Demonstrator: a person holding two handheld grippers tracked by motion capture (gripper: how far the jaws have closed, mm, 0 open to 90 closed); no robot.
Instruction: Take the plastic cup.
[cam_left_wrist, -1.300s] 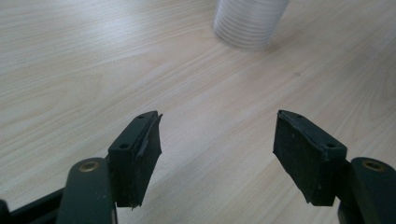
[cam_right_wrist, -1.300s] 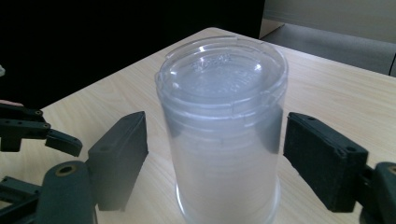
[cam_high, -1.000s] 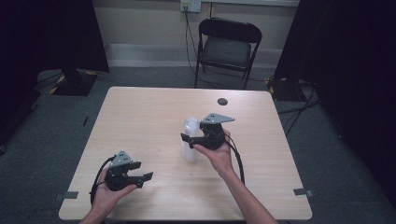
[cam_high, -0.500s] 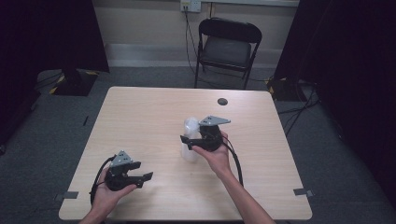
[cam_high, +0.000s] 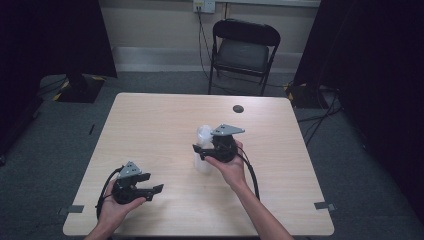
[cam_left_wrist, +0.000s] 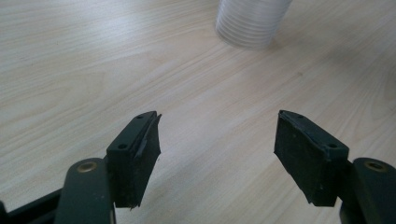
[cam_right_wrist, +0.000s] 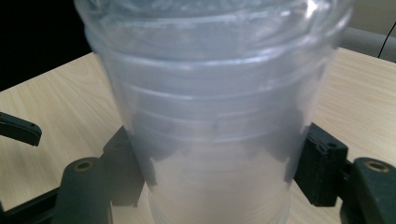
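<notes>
The table (cam_high: 150, 125) carries a stack of clear plastic cups (cam_high: 202, 145) standing upright near its middle, nested one inside another, with nothing visible in the top one. The right gripper (cam_high: 200, 150) comes at the stack from the side; its jaws have just been closing and now sit against the cup walls (cam_right_wrist: 210, 140), seemingly to steady or lift it. The left gripper (cam_high: 155, 189) rests low near the front edge, jaws wide apart and empty, well clear of the stack (cam_left_wrist: 252, 21), likely waiting. A small dark disc (cam_high: 238, 108) lies near the far edge.

No readable text, label, brand, number or sign appears anywhere.
</notes>
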